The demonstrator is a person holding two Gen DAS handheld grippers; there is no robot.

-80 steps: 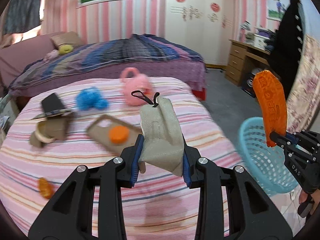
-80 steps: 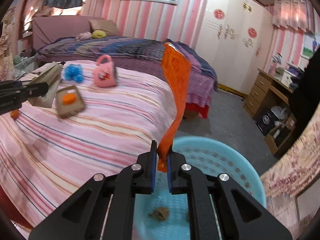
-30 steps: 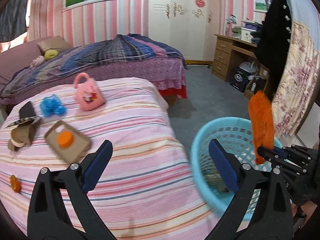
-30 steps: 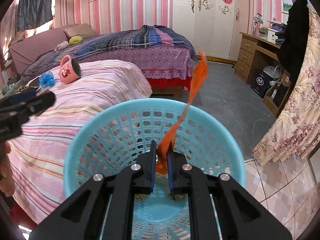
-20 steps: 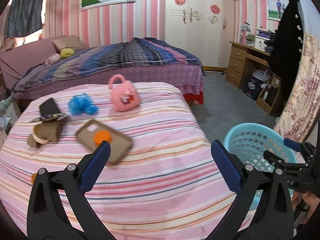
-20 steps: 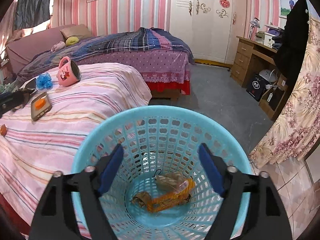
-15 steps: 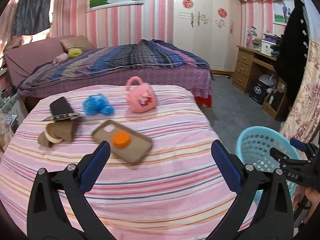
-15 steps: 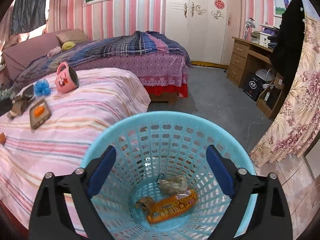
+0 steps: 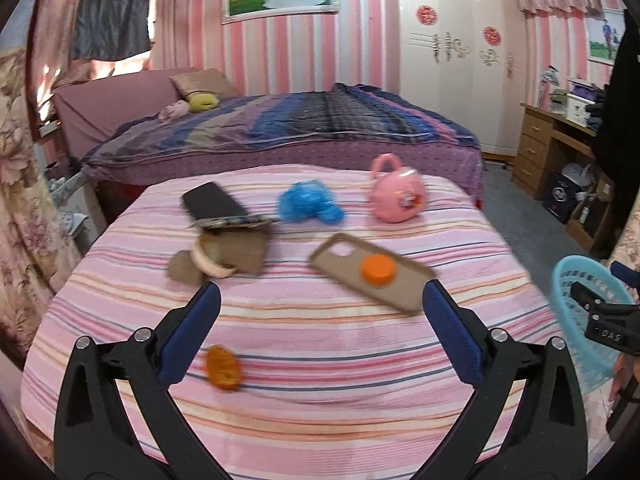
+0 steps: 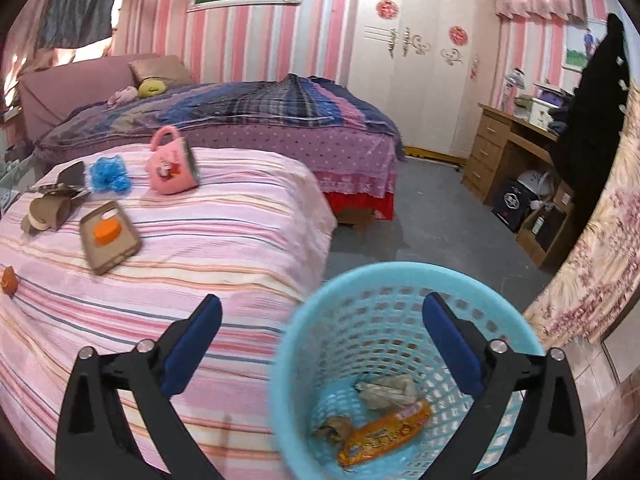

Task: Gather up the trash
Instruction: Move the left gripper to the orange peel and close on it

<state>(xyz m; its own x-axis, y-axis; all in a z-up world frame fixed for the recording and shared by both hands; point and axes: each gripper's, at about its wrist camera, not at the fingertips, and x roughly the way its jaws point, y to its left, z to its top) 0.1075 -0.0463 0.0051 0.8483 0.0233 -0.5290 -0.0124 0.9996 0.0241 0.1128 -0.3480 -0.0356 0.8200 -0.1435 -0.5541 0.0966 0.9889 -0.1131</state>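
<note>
My left gripper [image 9: 320, 304] stands open over the pink striped bed [image 9: 320, 420] with nothing between its fingers. Just below its left finger lies a small orange scrap [image 9: 223, 367]. Farther off lie a brown phone case [image 9: 400, 292] with an orange cap [image 9: 377, 269] on it, and a cardboard piece with a tape roll [image 9: 224, 258]. My right gripper [image 10: 322, 308] hovers above the blue basket [image 10: 304, 312], its jaws opening and holding nothing. In the basket lie an orange wrapper [image 10: 384, 432], a beige bag [image 10: 386, 390] and a brown scrap [image 10: 334, 428].
A pink mug [image 9: 396, 192], a blue fluffy ball [image 9: 308, 202] and a black flat case [image 9: 212, 202] sit at the far side of the bed. Behind it stands a second bed [image 9: 320, 128]. A wooden desk [image 10: 508, 148] and a flowered curtain [image 10: 592, 264] are at the right.
My right gripper let go of the orange wrapper, which now lies in the basket, and drew back to the left. My left gripper swung left from the basket over the bed.
</note>
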